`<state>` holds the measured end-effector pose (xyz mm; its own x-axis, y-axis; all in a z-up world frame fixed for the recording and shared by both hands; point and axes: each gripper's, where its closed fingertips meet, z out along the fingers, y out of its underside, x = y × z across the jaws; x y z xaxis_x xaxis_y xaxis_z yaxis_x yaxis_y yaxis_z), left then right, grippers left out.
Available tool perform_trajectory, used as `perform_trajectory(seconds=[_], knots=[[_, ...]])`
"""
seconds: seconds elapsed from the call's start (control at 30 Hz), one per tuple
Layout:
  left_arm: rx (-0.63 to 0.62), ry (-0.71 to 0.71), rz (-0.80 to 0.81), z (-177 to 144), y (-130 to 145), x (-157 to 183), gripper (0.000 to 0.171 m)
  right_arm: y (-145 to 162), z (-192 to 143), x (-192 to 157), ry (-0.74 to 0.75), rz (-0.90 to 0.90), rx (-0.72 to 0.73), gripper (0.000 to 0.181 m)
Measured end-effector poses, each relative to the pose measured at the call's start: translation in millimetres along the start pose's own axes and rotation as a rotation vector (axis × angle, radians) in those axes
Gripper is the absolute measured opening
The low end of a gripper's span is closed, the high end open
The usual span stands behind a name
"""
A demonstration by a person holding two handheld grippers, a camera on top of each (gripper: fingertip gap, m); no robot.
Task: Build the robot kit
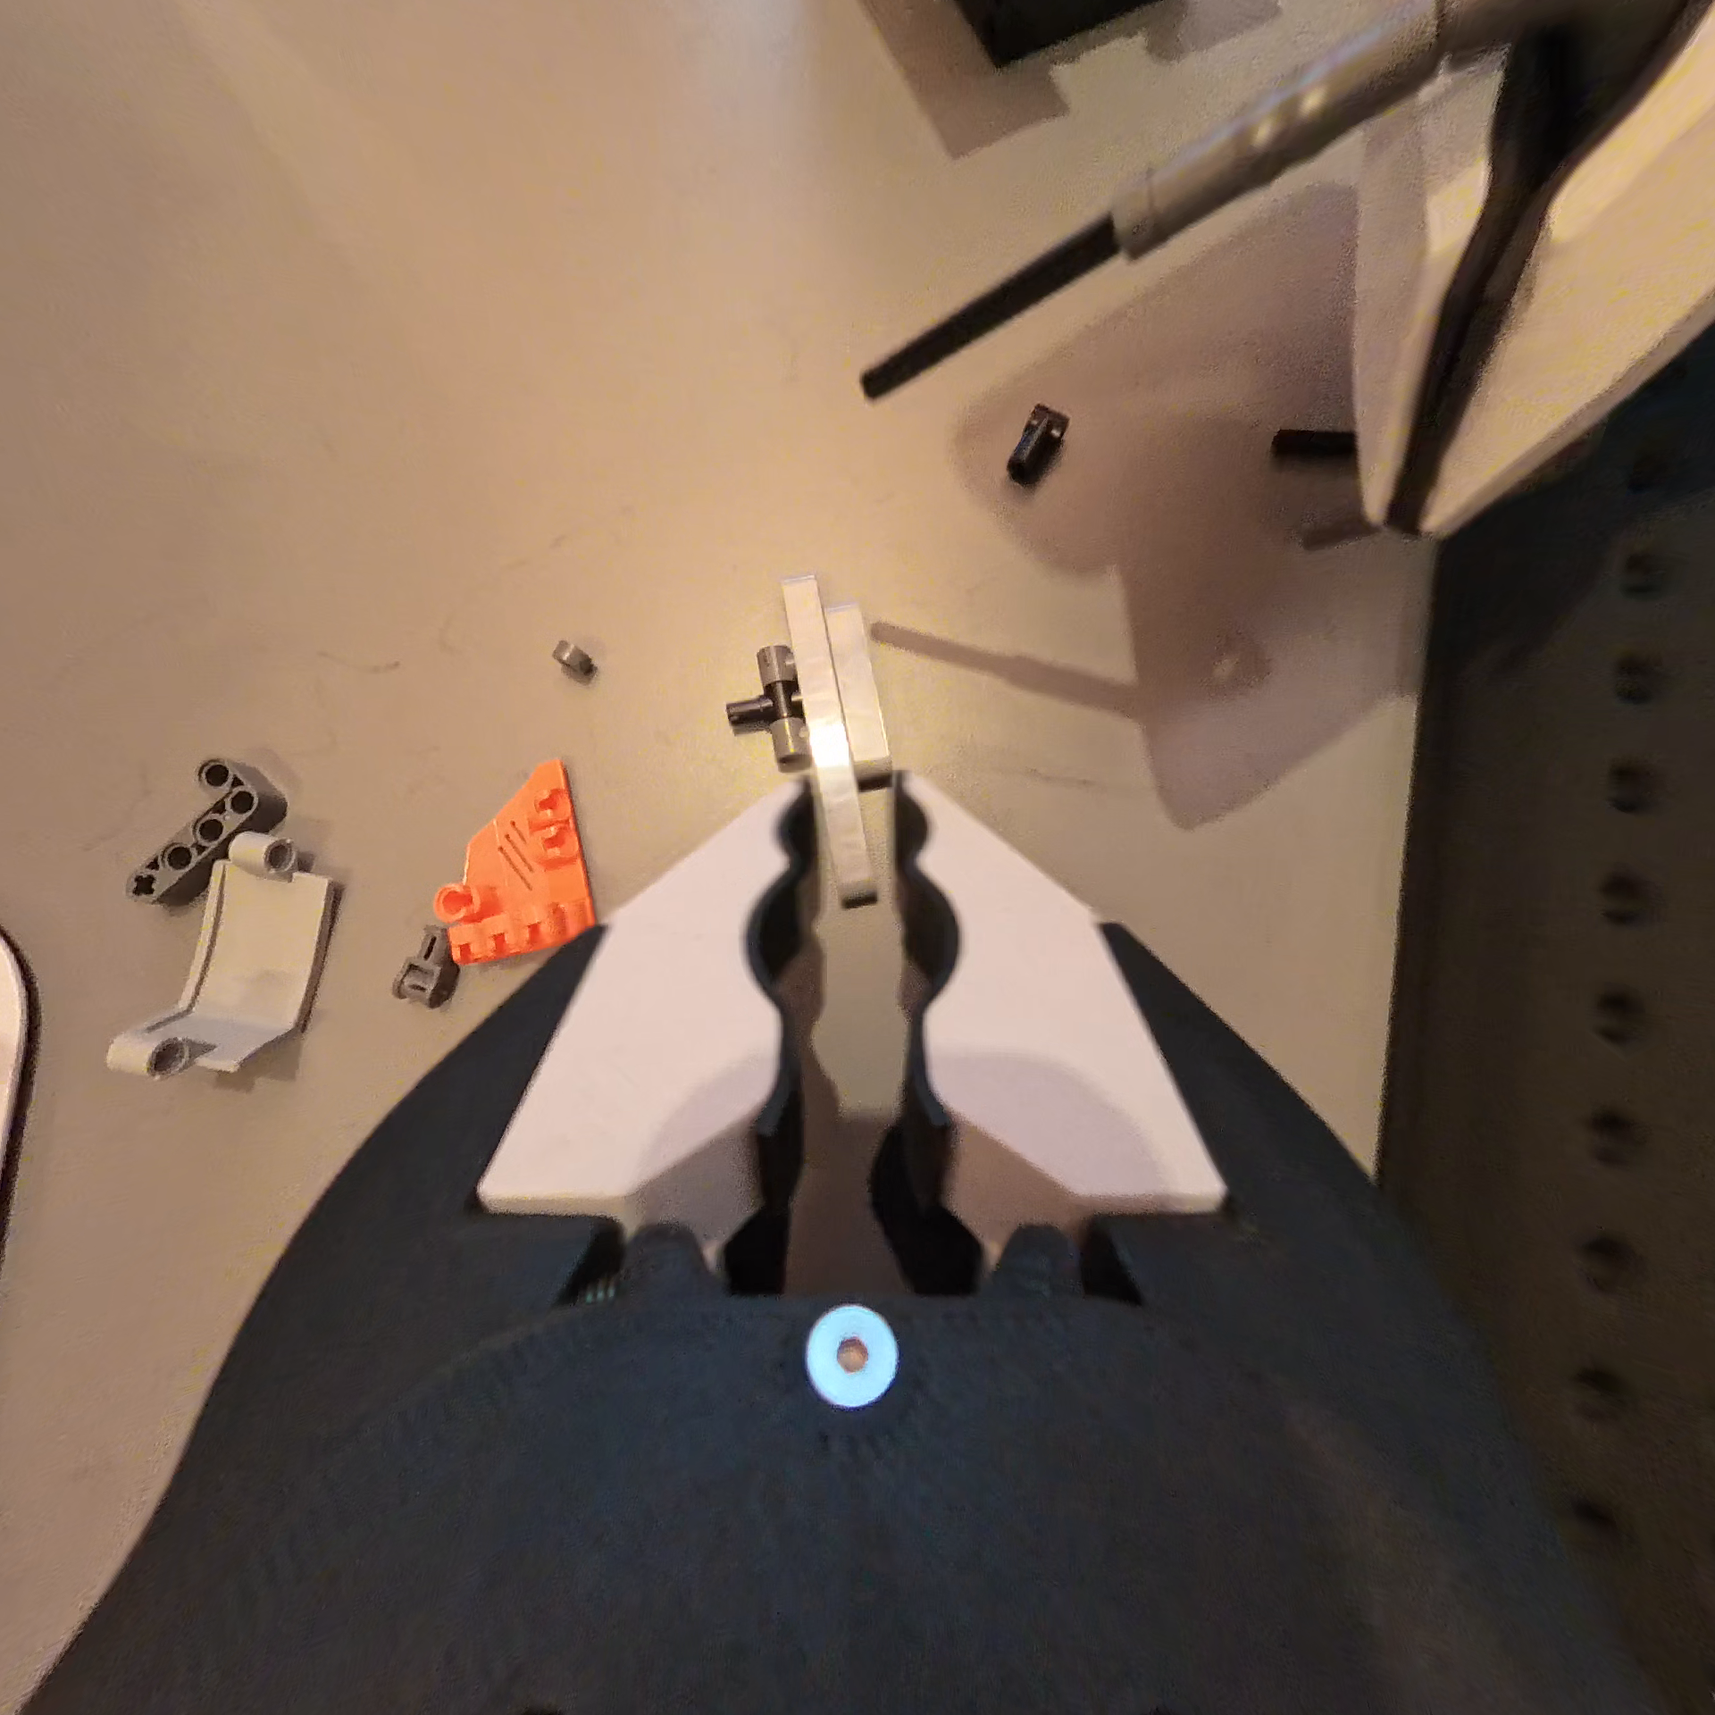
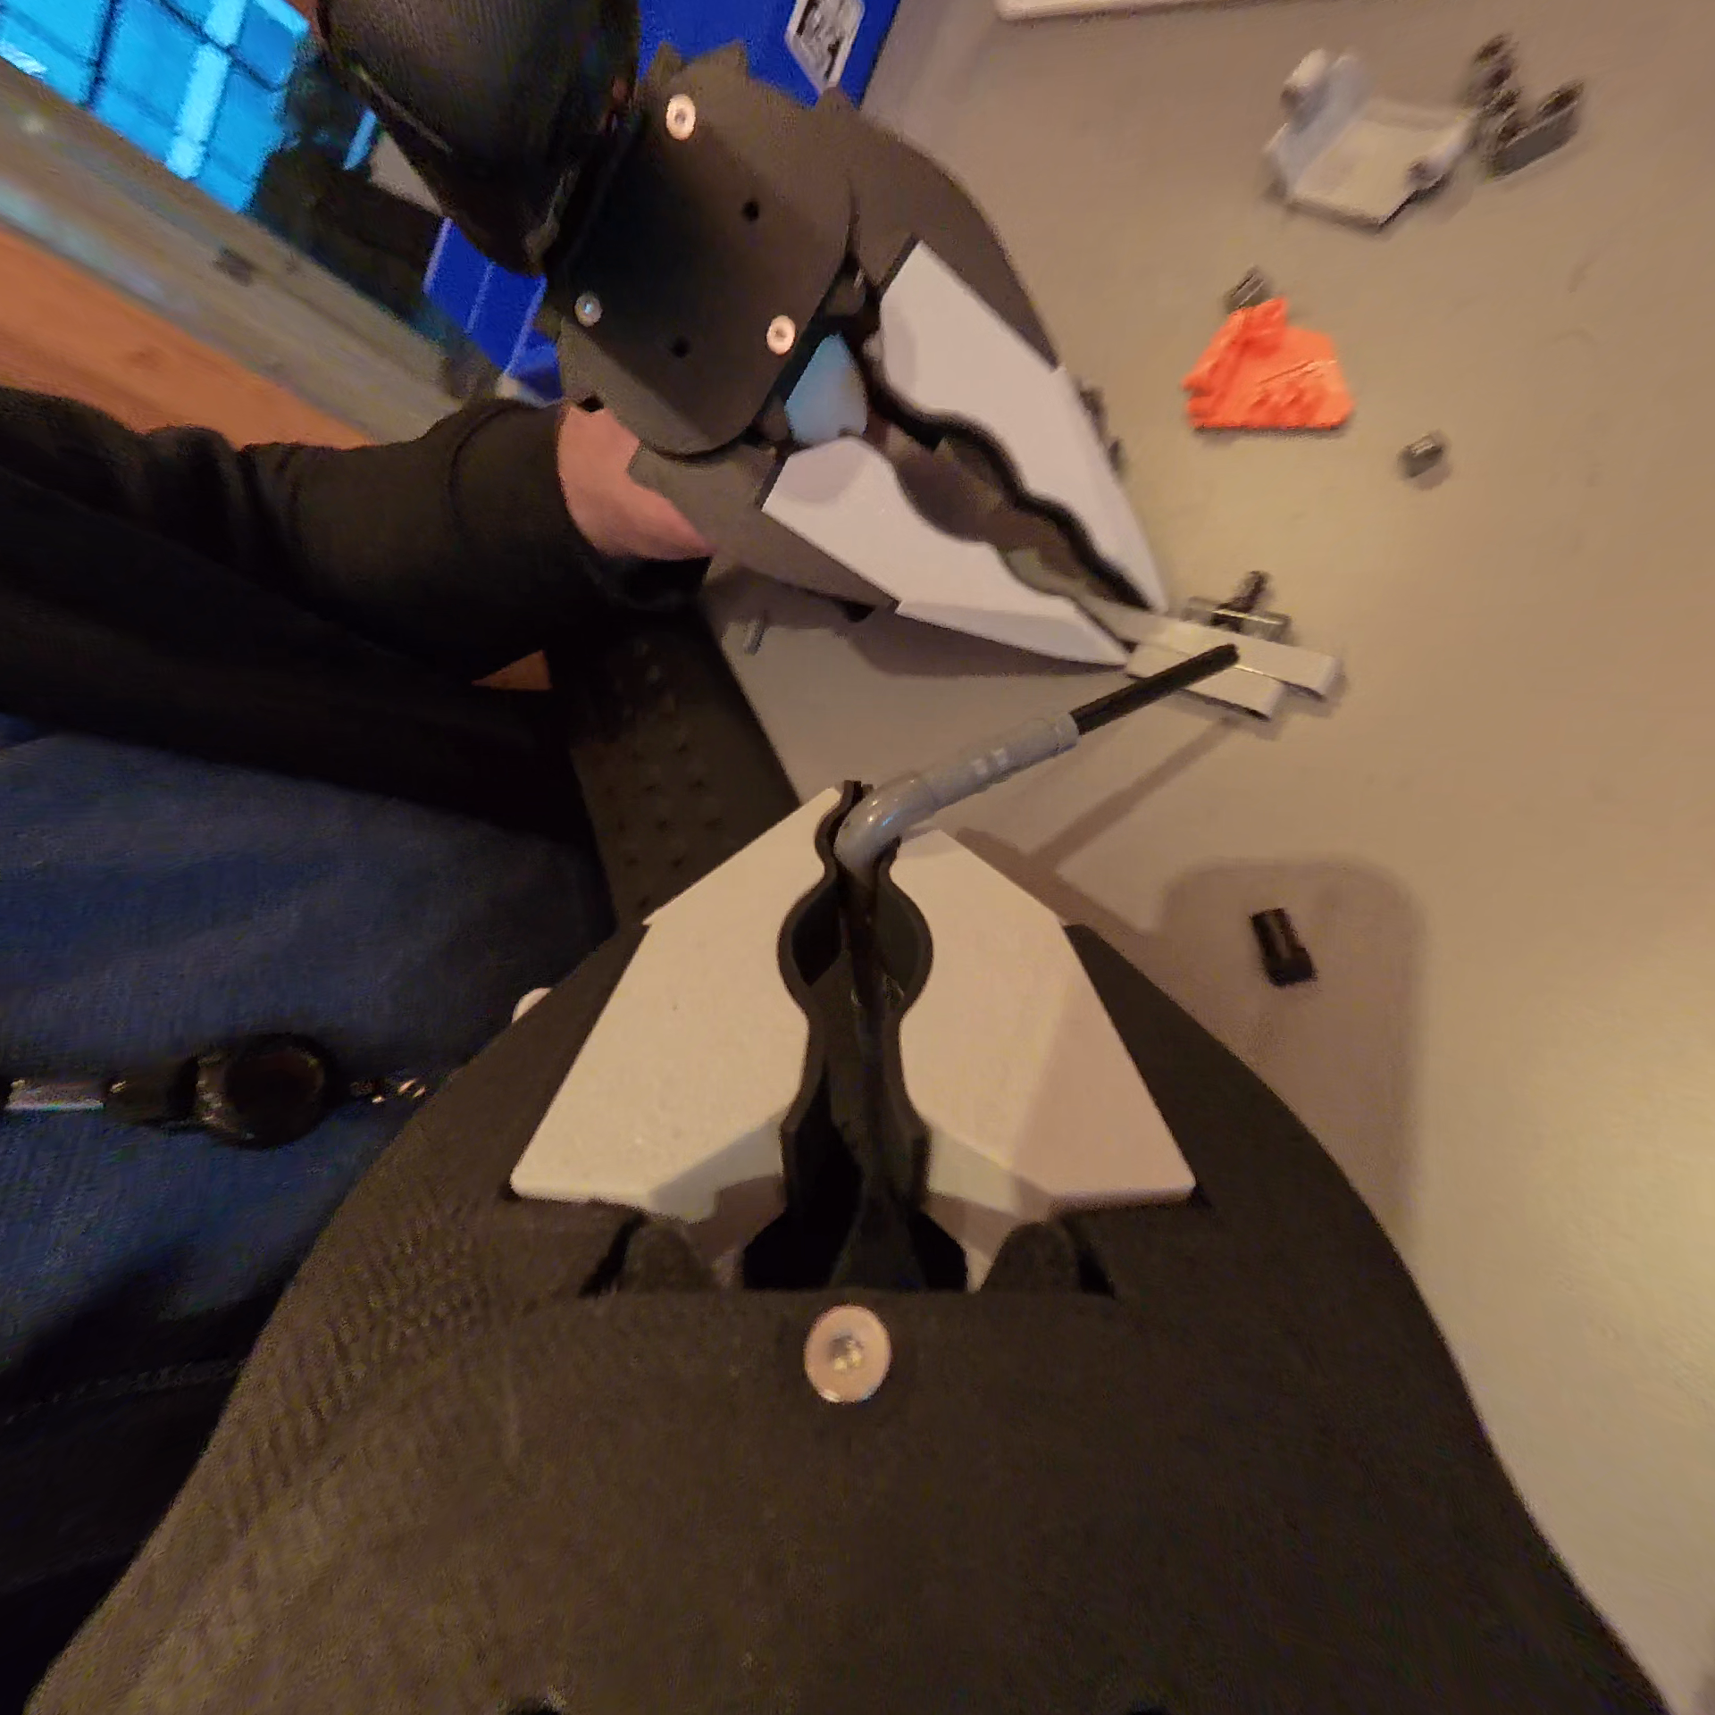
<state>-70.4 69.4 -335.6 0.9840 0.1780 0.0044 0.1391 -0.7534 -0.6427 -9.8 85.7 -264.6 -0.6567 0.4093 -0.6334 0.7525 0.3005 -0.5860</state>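
Note:
My left gripper (image 1: 849, 789) is shut on a light grey flat piece (image 1: 840, 724) made of two stacked plates held on edge, with a dark grey pin connector (image 1: 775, 705) on its left side. It also shows in the right wrist view (image 2: 1137, 631), low over the table. My right gripper (image 2: 858, 807) is shut on a bent grey tube (image 2: 965, 766) with a black axle (image 2: 1160, 682) sticking out. The axle's tip is close to the grey piece (image 2: 1299, 668). The axle also shows in the left wrist view (image 1: 1002, 306), up and to the right of the piece.
On the beige table (image 1: 464, 371) lie an orange panel (image 1: 520, 872), a curved grey panel (image 1: 241, 965), a dark L-shaped beam (image 1: 204, 826), a small grey bush (image 1: 575, 661) and a black connector (image 1: 1038, 444). A dark perforated rail (image 1: 1578, 1021) runs along the edge. A person's sleeve (image 2: 325, 520) is near. One gripper's finger ends stand about 10 cm off the other's.

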Motion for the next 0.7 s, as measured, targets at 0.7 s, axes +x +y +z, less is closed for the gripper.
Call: perform_trajectory(seconds=[0.7], knots=[[0.447, 0.715, -0.621, -71.0, -60.7, 35.3, 0.006, -25.7, -28.5, 30.1, 0.308, -0.483, -0.087, 0.043]])
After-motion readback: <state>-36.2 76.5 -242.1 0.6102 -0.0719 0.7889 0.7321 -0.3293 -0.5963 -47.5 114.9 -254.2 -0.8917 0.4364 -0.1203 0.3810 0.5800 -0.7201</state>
